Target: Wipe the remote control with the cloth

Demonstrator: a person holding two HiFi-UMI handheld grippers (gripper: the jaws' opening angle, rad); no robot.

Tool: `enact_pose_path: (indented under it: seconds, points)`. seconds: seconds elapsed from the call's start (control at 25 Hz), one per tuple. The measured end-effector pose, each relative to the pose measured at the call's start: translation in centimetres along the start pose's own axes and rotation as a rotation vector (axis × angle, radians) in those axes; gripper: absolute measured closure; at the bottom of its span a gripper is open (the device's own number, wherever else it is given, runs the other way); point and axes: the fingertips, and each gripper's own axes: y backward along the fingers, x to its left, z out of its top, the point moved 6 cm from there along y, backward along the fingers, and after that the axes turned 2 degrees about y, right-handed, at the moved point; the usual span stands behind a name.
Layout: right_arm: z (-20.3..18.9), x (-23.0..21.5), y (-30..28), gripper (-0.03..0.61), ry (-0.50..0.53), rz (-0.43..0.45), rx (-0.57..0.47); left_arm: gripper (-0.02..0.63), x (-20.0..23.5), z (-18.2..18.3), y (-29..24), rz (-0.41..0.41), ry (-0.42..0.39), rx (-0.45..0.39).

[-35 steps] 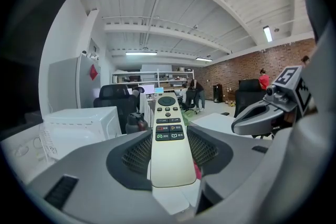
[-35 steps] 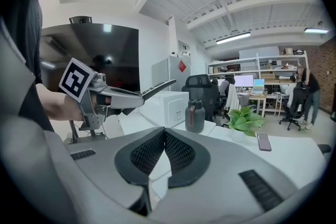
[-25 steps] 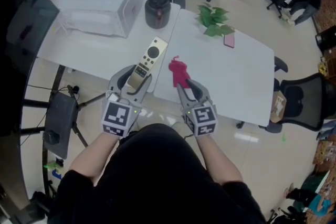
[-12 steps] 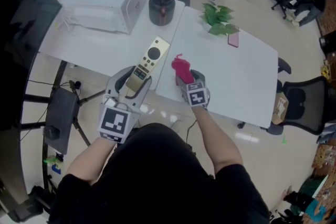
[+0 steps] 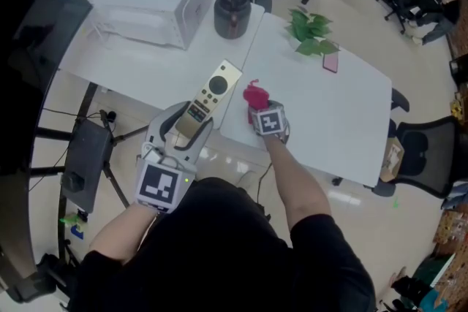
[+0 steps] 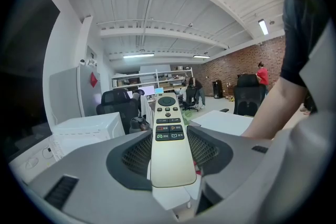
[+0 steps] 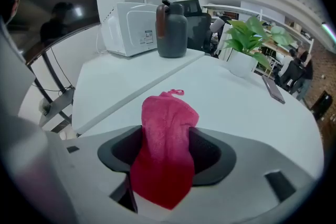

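Right gripper [image 5: 257,110] lowered; jaws just opened; cloth [image 5: 254,93] between

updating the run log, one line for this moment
left gripper: shut on remote | right gripper: jaws just opened, cloth between them | remote and cloth: apart

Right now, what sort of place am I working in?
Probably an open-plan office or lab: black swivel office chairs, computer monitors on desks, and a long red-brick back wall.
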Motion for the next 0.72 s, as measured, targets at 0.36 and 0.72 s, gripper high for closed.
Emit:
enact_pose_path:
  seconds: [0.36, 0.72]
  points:
    - [0.2, 0.4, -0.4, 0.43, -0.106, 0.085, 0.012, 0.405, 0.0, -0.1, 0.1, 0.005, -0.002, 0.018]
    - [2.7, 0.0, 8.5, 0.462, -0.089, 0.118, -0.266, 0.405, 0.2, -0.5, -1.8, 0.003, -0.002, -0.001]
